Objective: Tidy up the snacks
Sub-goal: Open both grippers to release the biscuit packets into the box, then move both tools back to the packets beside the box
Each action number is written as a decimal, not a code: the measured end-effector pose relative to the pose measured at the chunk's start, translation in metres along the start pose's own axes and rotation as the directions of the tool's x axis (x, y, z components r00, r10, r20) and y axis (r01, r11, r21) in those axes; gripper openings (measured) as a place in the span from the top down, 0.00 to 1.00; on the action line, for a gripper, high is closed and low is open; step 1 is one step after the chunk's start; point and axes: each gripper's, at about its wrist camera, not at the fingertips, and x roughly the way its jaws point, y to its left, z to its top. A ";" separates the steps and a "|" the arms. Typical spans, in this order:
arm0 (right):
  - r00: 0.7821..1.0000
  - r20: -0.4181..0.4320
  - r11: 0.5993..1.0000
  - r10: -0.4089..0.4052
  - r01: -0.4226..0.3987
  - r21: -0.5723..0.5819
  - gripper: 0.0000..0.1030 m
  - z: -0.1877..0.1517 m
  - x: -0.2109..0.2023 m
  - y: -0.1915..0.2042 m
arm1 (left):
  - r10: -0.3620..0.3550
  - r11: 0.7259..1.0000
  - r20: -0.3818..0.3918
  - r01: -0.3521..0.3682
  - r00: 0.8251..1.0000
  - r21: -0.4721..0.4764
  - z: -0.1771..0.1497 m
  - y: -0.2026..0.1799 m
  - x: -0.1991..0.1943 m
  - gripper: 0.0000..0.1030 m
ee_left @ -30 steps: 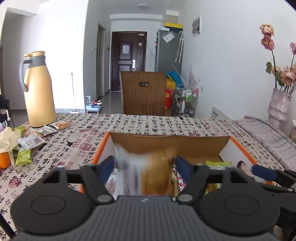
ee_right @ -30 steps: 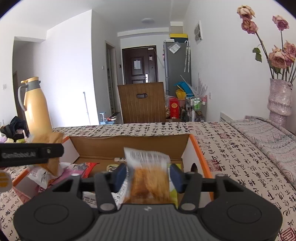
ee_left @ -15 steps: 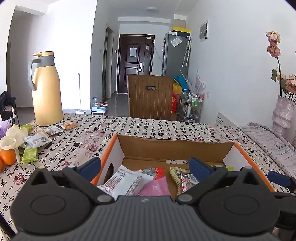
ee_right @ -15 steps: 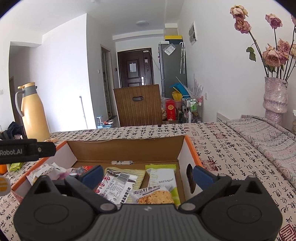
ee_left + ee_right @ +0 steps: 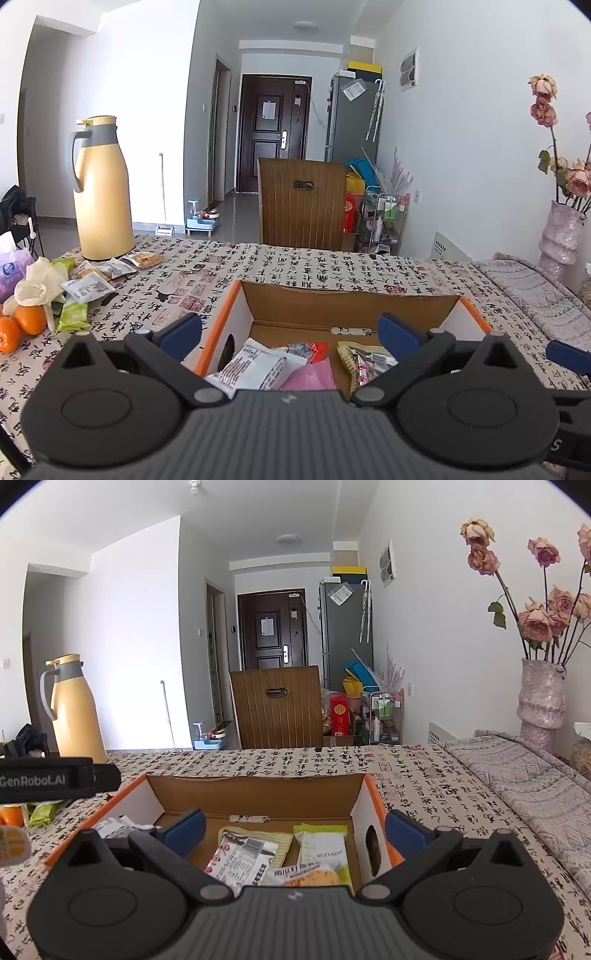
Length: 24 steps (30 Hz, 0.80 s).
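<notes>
Snacks are split between two places: several packets already lie in the cardboard box (image 5: 354,306) at the near middle of the tabletop (image 5: 295,266), and a loose pile of packets (image 5: 99,273) waits at the far left beside the yellow thermos (image 5: 101,188) and the oranges (image 5: 22,325).

A second ago each gripper held a packet over the box. The jaws of both opened within that second, and both packets have dropped in. The left gripper (image 5: 290,330) now stands with its jaws spread wide and nothing between them; the white packet (image 5: 255,367) it let go lies in the left part of the box, next to a pink packet (image 5: 310,376). The right gripper (image 5: 295,829) is likewise wide and empty, its orange-biscuit packet (image 5: 310,877) lying in the near right part of the box on a green packet (image 5: 321,843). Both grippers have also lifted a little clear of the box.

So this pair of deliveries looks done, and the likely next step is a reach to the pile at far left.

The white packet lies slanted, its long axis running from near left to far right. The green packet's long axis runs near to far, a short end toward the far wall. The box itself lies with its long axis left to right.
</notes>
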 end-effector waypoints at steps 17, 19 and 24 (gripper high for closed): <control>0.998 -0.059 1.000 -0.016 0.015 -0.013 0.00 -0.037 -0.063 0.007 | -0.013 1.000 -0.023 0.014 1.000 0.022 -0.037 0.022 -0.061 0.00; 0.997 -0.072 1.000 -0.016 0.014 -0.016 0.00 -0.044 -0.069 0.008 | -0.012 1.000 -0.033 0.012 0.999 0.027 -0.044 0.025 -0.065 0.00; 0.993 -0.117 1.000 -0.012 0.009 -0.030 0.00 -0.062 -0.077 0.009 | -0.008 0.999 -0.078 0.010 0.997 0.030 -0.064 0.035 -0.069 0.00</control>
